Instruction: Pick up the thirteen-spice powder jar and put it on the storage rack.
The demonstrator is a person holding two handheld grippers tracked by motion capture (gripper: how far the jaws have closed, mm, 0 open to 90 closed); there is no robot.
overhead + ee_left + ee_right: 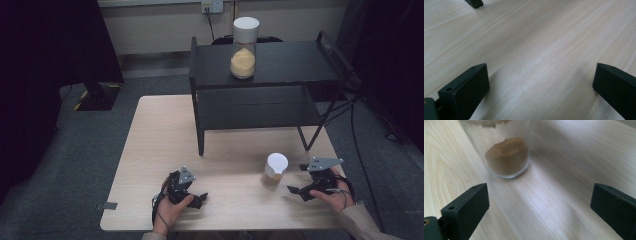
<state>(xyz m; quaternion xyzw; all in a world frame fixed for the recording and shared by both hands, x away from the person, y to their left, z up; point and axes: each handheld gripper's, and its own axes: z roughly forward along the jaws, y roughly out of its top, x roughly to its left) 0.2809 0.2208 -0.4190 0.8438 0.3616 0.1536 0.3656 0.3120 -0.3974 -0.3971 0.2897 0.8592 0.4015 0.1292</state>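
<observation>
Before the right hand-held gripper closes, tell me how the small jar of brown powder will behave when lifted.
The small jar looks like smooth clear glass, so it is probably rigid, somewhat slippery and breakable if dropped. The brown powder fills only its bottom part, so it likely sits stably and is fairly light. The right hand-held gripper stands open beside it, not touching.

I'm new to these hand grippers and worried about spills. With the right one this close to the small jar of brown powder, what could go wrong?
The right gripper is open beside the small jar but not yet around it; closing off-centre could tip the jar.

The glass wall looks smooth, so a light grip might slip.

Lifting it to the black shelf, it could knock the tall jar of yellow powder.
</observation>
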